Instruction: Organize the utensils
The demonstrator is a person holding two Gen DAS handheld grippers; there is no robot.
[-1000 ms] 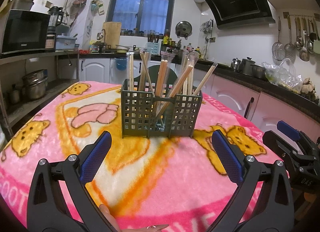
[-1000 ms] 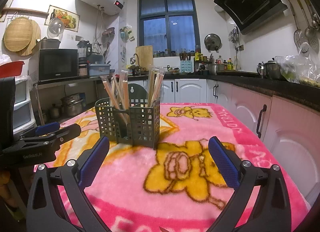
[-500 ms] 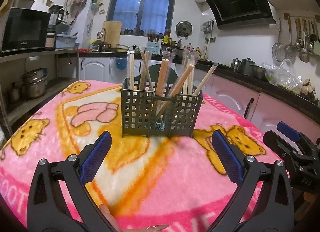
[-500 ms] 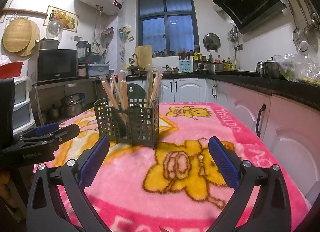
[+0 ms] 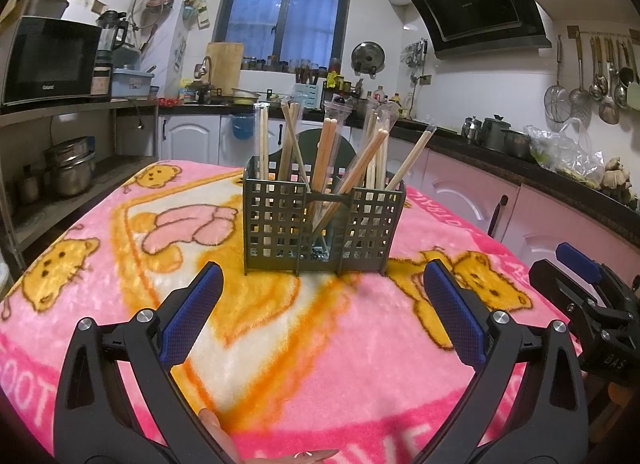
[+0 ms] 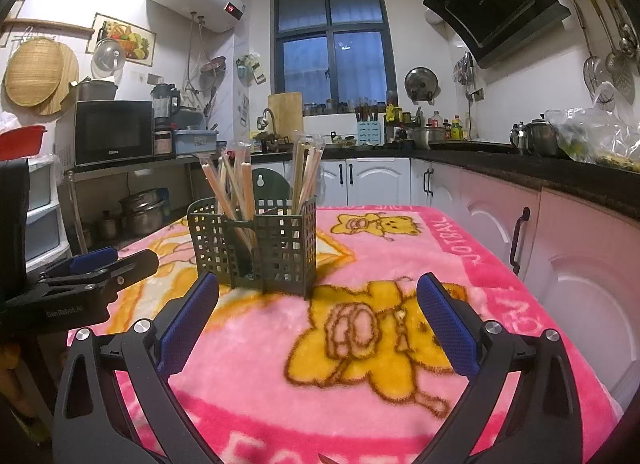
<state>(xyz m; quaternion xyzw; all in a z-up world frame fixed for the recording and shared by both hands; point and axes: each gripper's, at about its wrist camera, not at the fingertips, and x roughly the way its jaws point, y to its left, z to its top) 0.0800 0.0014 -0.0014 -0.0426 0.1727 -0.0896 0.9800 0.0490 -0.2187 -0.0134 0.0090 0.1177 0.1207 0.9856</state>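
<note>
Left wrist view: we hold our left gripper point(image 5: 320, 316) with fingers spread, empty, the chopstick caddy point(image 5: 322, 224) ahead between them. Our right gripper point(image 6: 318, 314) also gapes empty, caddy ahead-left, likely because the chopsticks point(image 5: 320, 156) already stand sorted.

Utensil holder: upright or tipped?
Upright. The holder stands flat on the pink blanket, its walls vertical in both views, with the chopsticks leaning inside it.

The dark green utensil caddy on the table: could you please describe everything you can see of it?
The utensil caddy is a dark green box of square-holed grid walls, plastic by the look, divided into several compartments. It stands upright on the pink cartoon blanket. Pale wooden chopsticks, some in clear sleeves, stand and lean inside it. Both open grippers sit short of it; neither touches it.
</note>
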